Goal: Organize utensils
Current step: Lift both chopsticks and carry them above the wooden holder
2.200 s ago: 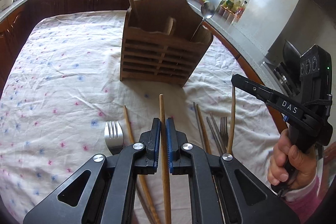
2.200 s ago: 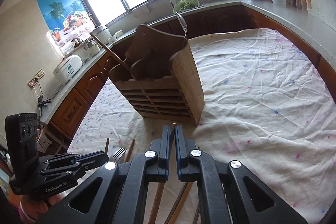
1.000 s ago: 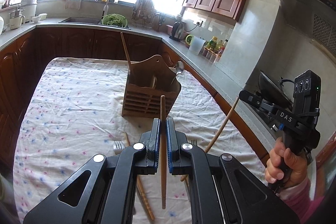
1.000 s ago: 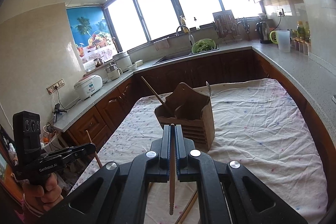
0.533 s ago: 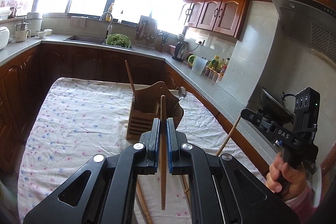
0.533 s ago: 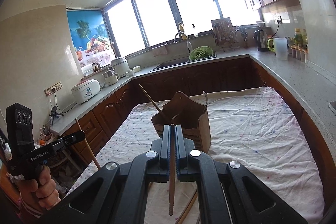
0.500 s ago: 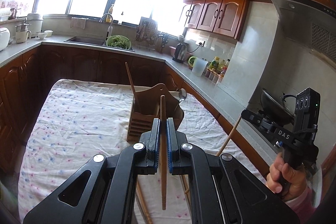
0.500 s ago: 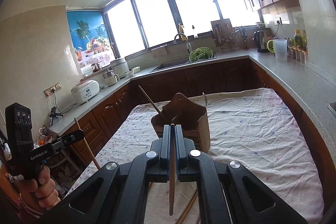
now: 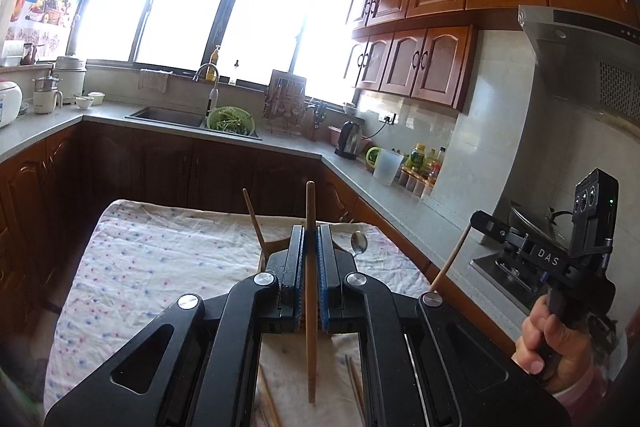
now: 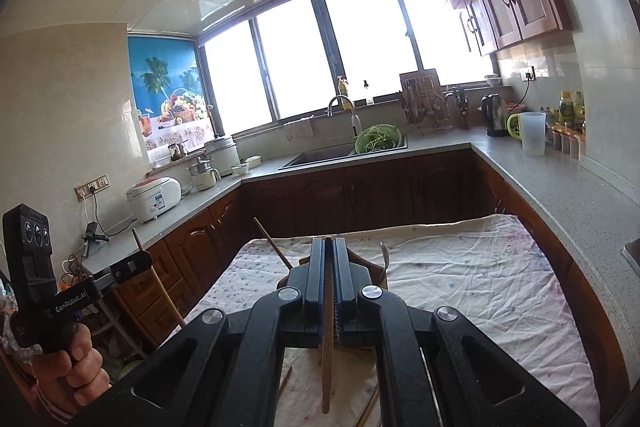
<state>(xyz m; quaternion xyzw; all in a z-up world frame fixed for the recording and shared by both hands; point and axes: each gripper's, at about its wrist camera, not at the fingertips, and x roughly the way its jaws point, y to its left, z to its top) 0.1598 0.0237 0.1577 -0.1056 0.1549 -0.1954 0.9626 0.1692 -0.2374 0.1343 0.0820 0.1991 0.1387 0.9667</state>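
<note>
Holding one wooden chopstick apiece, both grippers hang above the table, well clear of the cloth.

Item: left gripper. Fingers clamped on a chopstick, upright, gripped near mid-length; the top projects at 12 o'clock, the lower end hangs free.

Item: right gripper. Fingers clamped on a second chopstick, upright, held near its top; the ridged tip dangles at 6 o'clock.

Item: loose chopsticks lying on the cloth below, partly hidden by the gripper bodies. Count unclear.

Item: floral tablecloth, rumpled, covering the table.

Item: wooden utensil holder, just beyond both sets of fingers and largely masked by them. It carries a slanted chopstick leaning to 11 o'clock and a metal spoon at 1 o'clock.

Item, far: counter with sink, green colander and kettle under the windows.

Handling note, as a judgement: the sticks look light, rigid and smooth, apt to pivot or slide between flat pads. A hold near the upper third, stick kept plumb, should suit lowering the tip into a compartment; the slanted chopstick could foul the way in.
</note>
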